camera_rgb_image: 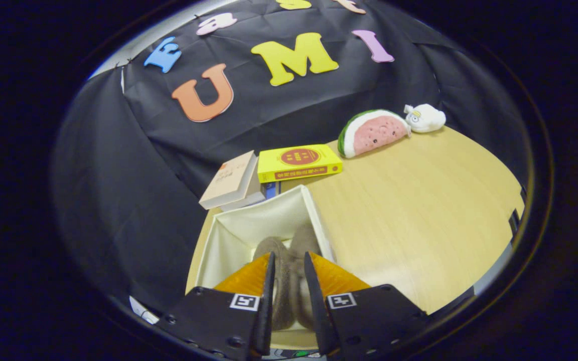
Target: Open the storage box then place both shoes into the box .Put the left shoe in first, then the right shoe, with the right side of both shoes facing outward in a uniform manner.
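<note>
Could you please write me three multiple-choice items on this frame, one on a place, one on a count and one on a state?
1. Where is the watermelon plush?
A. inside the storage box
B. at the far edge of the table, beside the white plush toy
C. on top of the yellow book

2. How many shoes show in the storage box?
A. none
B. two
C. four

3. How is the storage box?
A. open at the top
B. shut with a lid
C. tipped on its side

Answers:
1 B: it lies on the table next to the white plush toy, beyond the yellow book.
2 B: two shoes lie side by side inside, between the jaws of the gripper.
3 A: its pale inner walls and the shoes are visible from above.
</note>
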Demonstrator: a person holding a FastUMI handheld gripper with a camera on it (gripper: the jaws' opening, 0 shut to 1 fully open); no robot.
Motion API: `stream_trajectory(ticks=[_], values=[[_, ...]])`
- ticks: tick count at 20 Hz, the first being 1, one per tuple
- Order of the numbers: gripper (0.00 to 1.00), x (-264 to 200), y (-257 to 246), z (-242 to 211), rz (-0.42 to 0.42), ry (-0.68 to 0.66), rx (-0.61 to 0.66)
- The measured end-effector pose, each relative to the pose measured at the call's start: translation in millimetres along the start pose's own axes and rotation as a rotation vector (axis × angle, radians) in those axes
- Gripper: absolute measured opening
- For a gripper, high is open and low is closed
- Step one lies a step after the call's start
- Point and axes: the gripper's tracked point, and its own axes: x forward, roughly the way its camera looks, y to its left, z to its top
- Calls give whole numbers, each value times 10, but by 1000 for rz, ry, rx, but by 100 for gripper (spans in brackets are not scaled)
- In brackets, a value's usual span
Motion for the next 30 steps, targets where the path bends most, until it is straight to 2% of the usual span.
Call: stream_trajectory(ticks=[3,6,10,13,17,22,30], values=[[53,-107,39,107,32,-44,-58],[86,-237,-37,246,34,-112,-124],[94,-452,-234,404,29,-201,-195],[96,-729,-432,595,22,-291,-252],[96,-1071,-896,834,-35,-421,-328],[96,-1308,-1308,785,-57,-466,-361],[96,-1435,-1323,375,-28,-508,-439]])
